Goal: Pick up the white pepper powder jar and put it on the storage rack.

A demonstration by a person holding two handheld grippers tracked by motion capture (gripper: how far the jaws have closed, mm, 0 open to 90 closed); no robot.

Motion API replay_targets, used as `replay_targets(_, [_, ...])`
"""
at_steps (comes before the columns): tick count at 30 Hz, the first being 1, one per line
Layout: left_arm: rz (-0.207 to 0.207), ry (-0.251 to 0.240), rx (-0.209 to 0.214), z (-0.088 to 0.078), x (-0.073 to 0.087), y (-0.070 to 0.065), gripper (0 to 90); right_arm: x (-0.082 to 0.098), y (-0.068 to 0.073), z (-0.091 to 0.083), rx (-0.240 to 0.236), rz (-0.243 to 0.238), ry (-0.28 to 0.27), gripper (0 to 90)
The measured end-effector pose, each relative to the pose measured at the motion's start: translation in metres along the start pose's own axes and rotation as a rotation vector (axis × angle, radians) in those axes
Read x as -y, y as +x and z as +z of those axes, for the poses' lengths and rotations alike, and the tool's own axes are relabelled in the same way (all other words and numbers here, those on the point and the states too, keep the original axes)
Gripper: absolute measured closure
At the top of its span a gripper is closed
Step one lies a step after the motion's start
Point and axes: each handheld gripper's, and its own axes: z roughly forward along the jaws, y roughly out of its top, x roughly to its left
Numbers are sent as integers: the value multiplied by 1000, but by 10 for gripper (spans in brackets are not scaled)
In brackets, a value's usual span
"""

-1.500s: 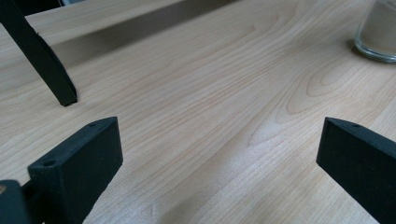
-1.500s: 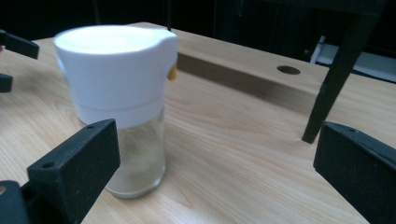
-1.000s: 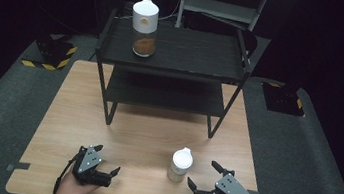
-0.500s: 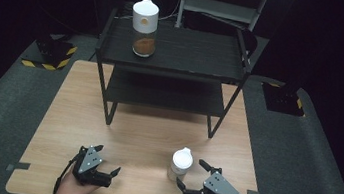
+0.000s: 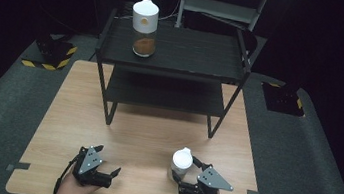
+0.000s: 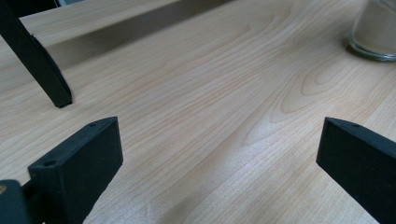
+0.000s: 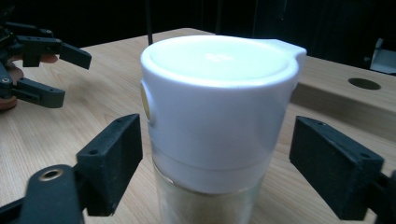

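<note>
A small glass jar with a white cap [image 5: 181, 161] stands on the wooden table [image 5: 150, 134] near its front right. My right gripper [image 5: 184, 169] reaches around it. In the right gripper view the jar [image 7: 219, 102] stands between the two black jaws, which have just been closing. The left one is almost at the cap and a narrow gap shows at the right one. My left gripper [image 5: 107, 159] rests open at the front left with bare table between its jaws [image 6: 219, 154]. The jar's base [image 6: 376, 28] shows far off in its view.
A black two-level rack [image 5: 176, 47] stands at the back of the table, its legs [image 6: 35, 60] on the wood. A taller white-capped jar with brown contents [image 5: 145, 23] sits on its top shelf. The left gripper [image 7: 77, 77] shows in the right gripper view.
My right gripper has moved left and forward to the small jar, so the jar now stands between its jaws, which are narrower. The left gripper has not moved.
</note>
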Motion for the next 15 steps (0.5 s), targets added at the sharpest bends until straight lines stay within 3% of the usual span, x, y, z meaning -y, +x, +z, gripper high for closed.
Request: replay_targets(15, [19,21,-21,2,-4,-5,7,5,-2,11,-20,11,-22,286])
